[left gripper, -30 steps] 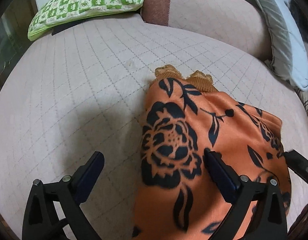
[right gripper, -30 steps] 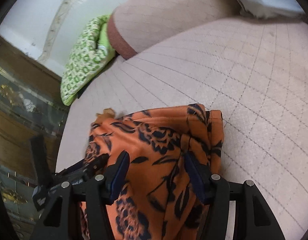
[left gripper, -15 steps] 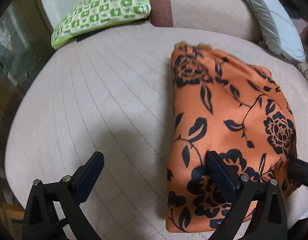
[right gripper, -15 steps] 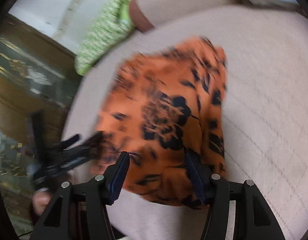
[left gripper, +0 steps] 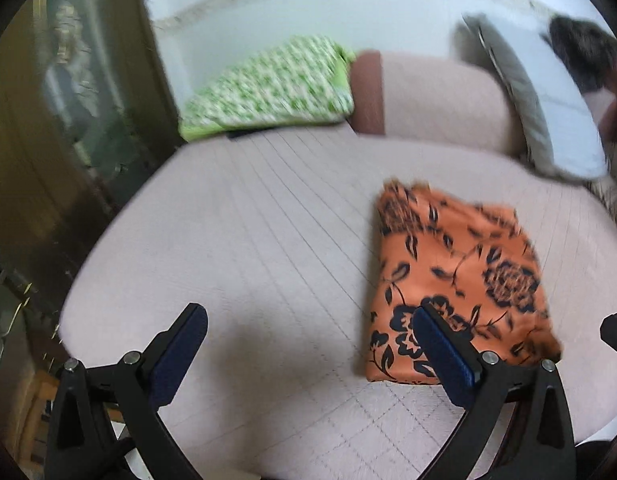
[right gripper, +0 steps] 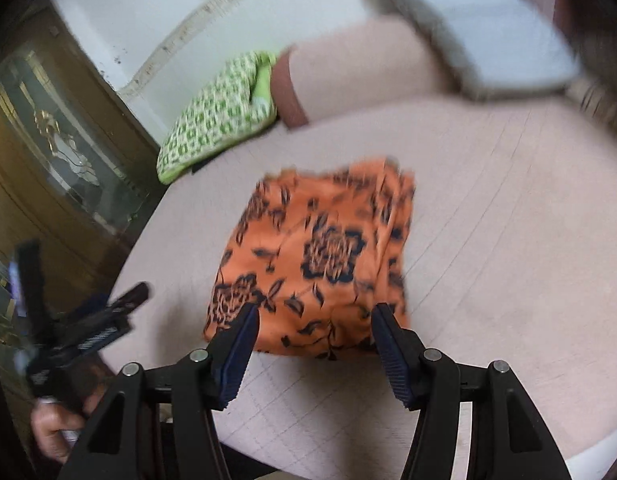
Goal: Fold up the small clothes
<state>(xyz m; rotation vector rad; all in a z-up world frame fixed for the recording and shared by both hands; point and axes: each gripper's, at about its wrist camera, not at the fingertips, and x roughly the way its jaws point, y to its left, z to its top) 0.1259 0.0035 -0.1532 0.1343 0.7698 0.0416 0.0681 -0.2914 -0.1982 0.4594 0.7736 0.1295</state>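
A: Item: orange floral garment (left gripper: 458, 280), on the pink quilted cushion (left gripper: 268, 240). Condition?

B: Folded to a compact rectangle, lying flat, ahead of the right gripper (right gripper: 314, 334) and ahead-right of the left gripper (left gripper: 308, 332). Folding looks finished for this piece; no other clothes in view.

A: Grippers?

B: Both spread wide, holding nothing, clear of the cloth.

A: Change from a second ago?

B: Both then sat low over the fabric, which filled the view. Now they have drawn back and up; the whole bundle shows.
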